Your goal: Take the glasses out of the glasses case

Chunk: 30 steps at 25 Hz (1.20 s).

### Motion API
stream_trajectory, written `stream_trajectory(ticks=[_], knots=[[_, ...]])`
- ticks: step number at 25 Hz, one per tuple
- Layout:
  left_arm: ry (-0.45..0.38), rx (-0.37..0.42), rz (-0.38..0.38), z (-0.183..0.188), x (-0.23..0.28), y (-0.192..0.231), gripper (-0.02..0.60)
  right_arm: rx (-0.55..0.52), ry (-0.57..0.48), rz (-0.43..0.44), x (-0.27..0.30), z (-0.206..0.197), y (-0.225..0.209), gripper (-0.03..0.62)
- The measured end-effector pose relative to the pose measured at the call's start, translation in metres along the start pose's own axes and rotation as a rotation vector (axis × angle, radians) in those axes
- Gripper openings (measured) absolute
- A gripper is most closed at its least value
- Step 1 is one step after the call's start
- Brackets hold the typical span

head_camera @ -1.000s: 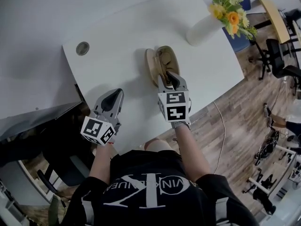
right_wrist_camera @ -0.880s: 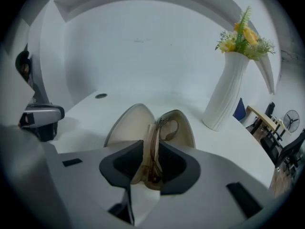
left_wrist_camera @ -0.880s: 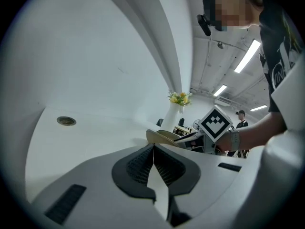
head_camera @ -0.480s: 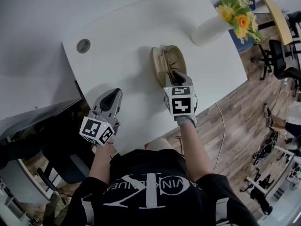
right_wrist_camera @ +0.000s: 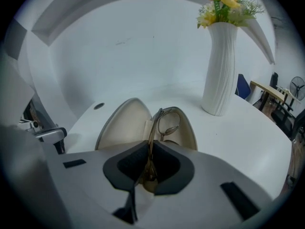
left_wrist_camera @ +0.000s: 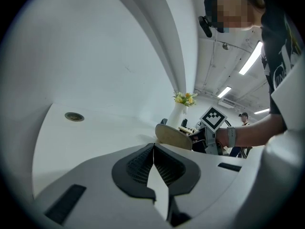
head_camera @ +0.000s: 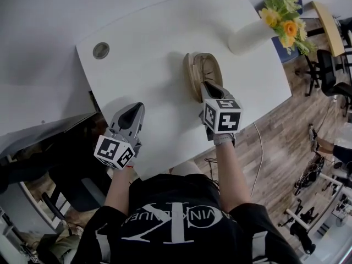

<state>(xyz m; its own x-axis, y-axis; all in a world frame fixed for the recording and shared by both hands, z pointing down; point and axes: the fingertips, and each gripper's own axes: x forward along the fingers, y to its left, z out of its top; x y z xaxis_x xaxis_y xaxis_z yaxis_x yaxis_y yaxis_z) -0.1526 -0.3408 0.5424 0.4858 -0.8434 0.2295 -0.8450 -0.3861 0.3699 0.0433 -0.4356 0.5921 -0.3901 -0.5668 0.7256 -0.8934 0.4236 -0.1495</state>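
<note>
A beige glasses case (head_camera: 193, 70) lies open on the white table (head_camera: 148, 43), lid (right_wrist_camera: 121, 125) to the left. Thin gold-rimmed glasses (right_wrist_camera: 167, 122) stand on edge inside it. My right gripper (head_camera: 208, 88) reaches steeply down into the case's near end. Its jaws are closing, and in the right gripper view (right_wrist_camera: 149, 163) the pads press on the glasses' frame. My left gripper (head_camera: 133, 112) hangs over the table's near edge, left of the case and apart from it. It is shut (left_wrist_camera: 153, 149) with nothing held. From its view the case (left_wrist_camera: 172, 137) shows side-on.
A white ribbed vase (right_wrist_camera: 220, 66) with yellow and orange flowers (head_camera: 283, 23) stands behind and right of the case. A round cable grommet (head_camera: 100, 50) sits at the table's far left. Wooden floor and office chairs (head_camera: 324, 65) lie beyond the right edge.
My right gripper has dipped into the case's near end, rolled a little, and its jaws have shut on the glasses. The left gripper has kept still.
</note>
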Motion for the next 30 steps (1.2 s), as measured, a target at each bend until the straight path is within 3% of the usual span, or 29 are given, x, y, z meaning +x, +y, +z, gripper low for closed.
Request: stream_trajectory(ticks=[30], knots=[[-0.055, 0.053, 0.013, 0.019, -0.028, -0.015, 0.017, -0.038, -0.220, 0.114, -0.051, 0.037, 0.037, 0.044]])
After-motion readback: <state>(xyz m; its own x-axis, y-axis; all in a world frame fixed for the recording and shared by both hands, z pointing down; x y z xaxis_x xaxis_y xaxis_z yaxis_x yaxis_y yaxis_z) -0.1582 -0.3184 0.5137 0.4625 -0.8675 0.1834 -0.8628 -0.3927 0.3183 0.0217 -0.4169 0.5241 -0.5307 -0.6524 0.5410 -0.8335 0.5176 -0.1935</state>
